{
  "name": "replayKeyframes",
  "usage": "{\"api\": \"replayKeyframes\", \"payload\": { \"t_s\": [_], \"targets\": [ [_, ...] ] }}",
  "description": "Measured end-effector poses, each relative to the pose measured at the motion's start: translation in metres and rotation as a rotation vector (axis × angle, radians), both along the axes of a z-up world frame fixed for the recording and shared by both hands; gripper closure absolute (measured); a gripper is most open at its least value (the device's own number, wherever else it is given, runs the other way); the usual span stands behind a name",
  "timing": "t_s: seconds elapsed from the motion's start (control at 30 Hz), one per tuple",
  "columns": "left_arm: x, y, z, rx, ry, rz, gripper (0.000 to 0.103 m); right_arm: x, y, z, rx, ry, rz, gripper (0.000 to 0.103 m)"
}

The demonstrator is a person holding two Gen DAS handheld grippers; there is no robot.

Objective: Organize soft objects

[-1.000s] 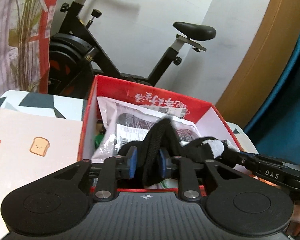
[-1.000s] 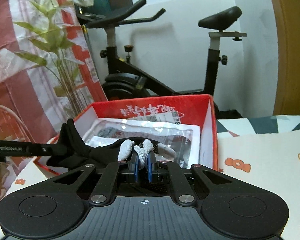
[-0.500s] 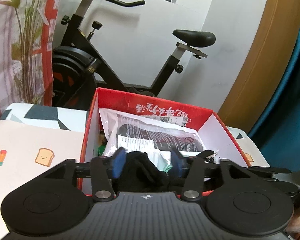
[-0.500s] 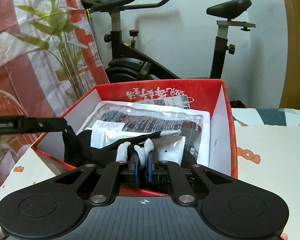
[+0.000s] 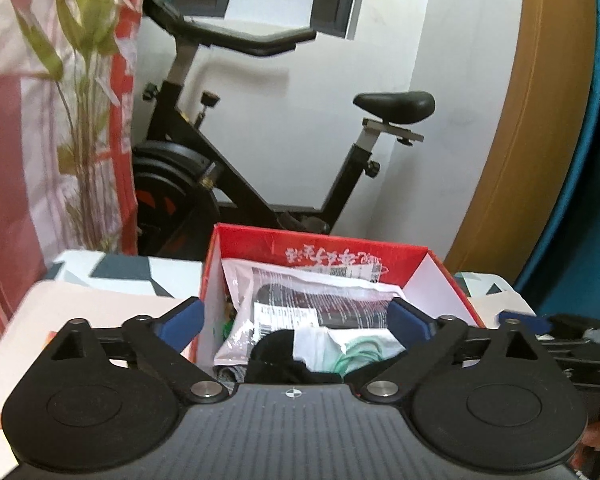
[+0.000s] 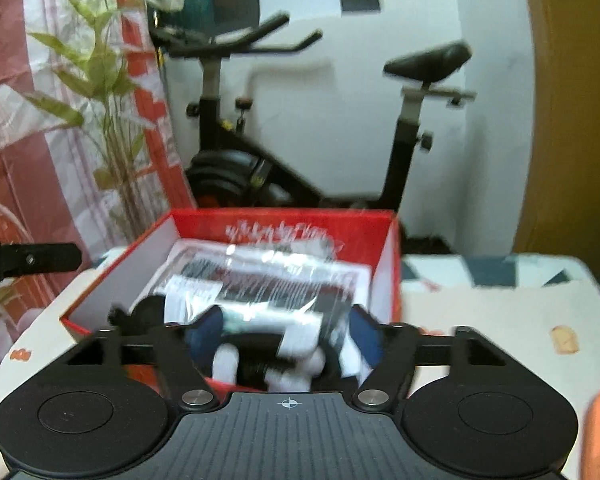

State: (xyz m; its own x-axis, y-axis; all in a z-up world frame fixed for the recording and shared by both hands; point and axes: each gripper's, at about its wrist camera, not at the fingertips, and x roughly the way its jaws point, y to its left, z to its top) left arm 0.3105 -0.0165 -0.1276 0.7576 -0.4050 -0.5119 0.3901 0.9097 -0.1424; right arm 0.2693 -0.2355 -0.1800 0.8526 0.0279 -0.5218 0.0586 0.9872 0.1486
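Note:
A red box (image 5: 340, 246) (image 6: 284, 220) stands on the table and holds plastic-wrapped packets (image 5: 300, 300) (image 6: 268, 276). A black glove with white fingertips (image 5: 276, 354) (image 6: 260, 360) lies loose at the box's near end. My left gripper (image 5: 296, 320) hovers above that end, its jaws opening wide with blue pads apart and nothing pressed between them. My right gripper (image 6: 286, 338) is blurred; its jaws are opening too, and the glove's white fingertips (image 6: 226, 362) lie below and between the pads, free of them.
A patterned cloth (image 5: 100, 312) (image 6: 500, 312) covers the table. Behind the box stands a black exercise bike (image 5: 236, 176) (image 6: 260, 176), with a plant and a red and white curtain (image 5: 80, 120) at left. The right gripper's finger (image 5: 580, 332) shows at the right edge.
Both grippers let go of the black glove and spread their jaws. The glove dropped into the near end of the box. Both hands rose and drew back a little.

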Motion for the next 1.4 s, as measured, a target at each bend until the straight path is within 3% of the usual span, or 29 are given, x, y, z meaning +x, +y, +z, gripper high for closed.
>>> {"api": "replayKeyframes", "payload": {
  "t_s": [0.03, 0.1, 0.17, 0.4, 0.6, 0.77, 0.97, 1.4],
  "targets": [
    [-0.004, 0.0, 0.004, 0.008, -0.009, 0.011, 0.0, -0.005, 0.001, 0.006, -0.009, -0.015, 0.003, 0.026],
    [-0.013, 0.0, 0.011, 0.027, -0.026, 0.038, 0.0, -0.014, 0.002, 0.017, -0.02, -0.036, -0.003, 0.005],
    [-0.022, 0.001, 0.018, 0.045, -0.037, 0.067, 0.0, -0.026, 0.004, 0.03, -0.029, -0.071, -0.014, 0.0],
    [-0.057, 0.013, 0.04, 0.043, -0.065, 0.129, 0.0, -0.064, 0.01, 0.066, -0.032, -0.14, -0.028, 0.0],
    [-0.092, 0.014, 0.057, 0.111, -0.107, 0.239, 0.0, -0.102, 0.018, 0.087, -0.019, -0.178, -0.034, 0.0],
    [-0.127, 0.028, 0.072, 0.043, -0.128, 0.231, 0.0, -0.136, 0.026, 0.103, -0.047, -0.201, -0.037, 0.0],
    [-0.169, 0.026, 0.085, 0.152, -0.171, 0.263, 0.0, -0.175, 0.036, 0.112, -0.056, -0.209, -0.051, 0.0],
    [-0.244, 0.047, 0.107, 0.1, -0.199, 0.281, 0.0, -0.253, 0.064, 0.131, -0.11, -0.247, -0.082, 0.0]
  ]
}}
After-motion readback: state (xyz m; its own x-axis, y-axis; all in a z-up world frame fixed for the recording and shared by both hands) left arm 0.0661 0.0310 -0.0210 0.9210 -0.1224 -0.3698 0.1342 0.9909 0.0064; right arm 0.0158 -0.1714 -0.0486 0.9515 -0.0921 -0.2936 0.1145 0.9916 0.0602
